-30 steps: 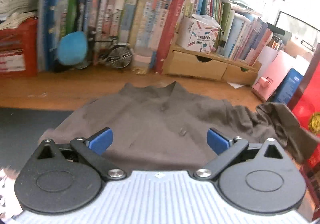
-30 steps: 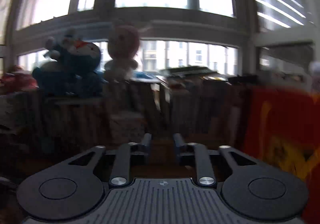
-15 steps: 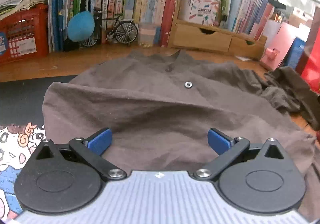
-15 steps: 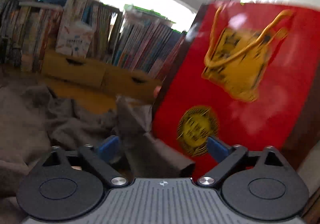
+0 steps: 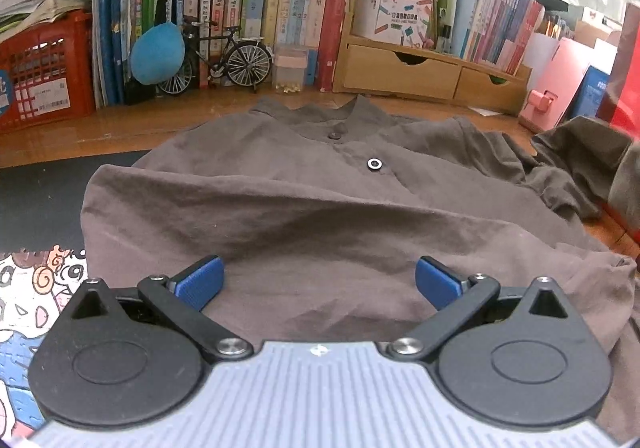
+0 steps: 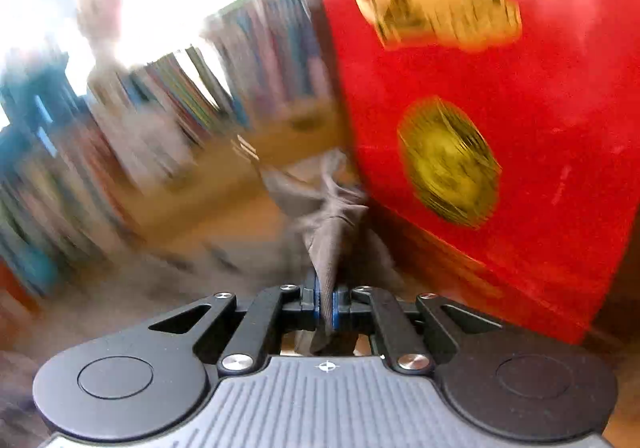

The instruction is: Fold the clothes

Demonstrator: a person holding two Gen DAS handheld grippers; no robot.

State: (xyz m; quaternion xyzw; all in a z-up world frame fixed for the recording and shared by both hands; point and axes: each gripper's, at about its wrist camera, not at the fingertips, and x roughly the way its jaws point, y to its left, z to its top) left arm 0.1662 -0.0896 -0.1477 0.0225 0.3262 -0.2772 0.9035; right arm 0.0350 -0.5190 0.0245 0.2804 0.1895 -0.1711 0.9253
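A brown button-up shirt (image 5: 320, 208) lies spread on the wooden desk, collar toward the bookshelf, its right sleeve bunched at the far right. My left gripper (image 5: 319, 282) is open, its blue pads apart, hovering just over the shirt's near hem. In the right wrist view my right gripper (image 6: 327, 302) is shut on a fold of the brown shirt fabric (image 6: 330, 244), which rises from between the pads. That view is motion-blurred.
A red gift bag (image 6: 500, 128) with gold print stands close on the right. Books (image 5: 260, 0), a red crate (image 5: 36, 68), a model bicycle (image 5: 224, 60) and wooden drawers (image 5: 420, 72) line the back. A dark mat (image 5: 36, 200) and cartoon puzzle (image 5: 28, 288) lie left.
My right gripper swung down from the window view to the sleeve by the red bag and shut on the fabric. My left gripper came nearer over the shirt and stayed open.
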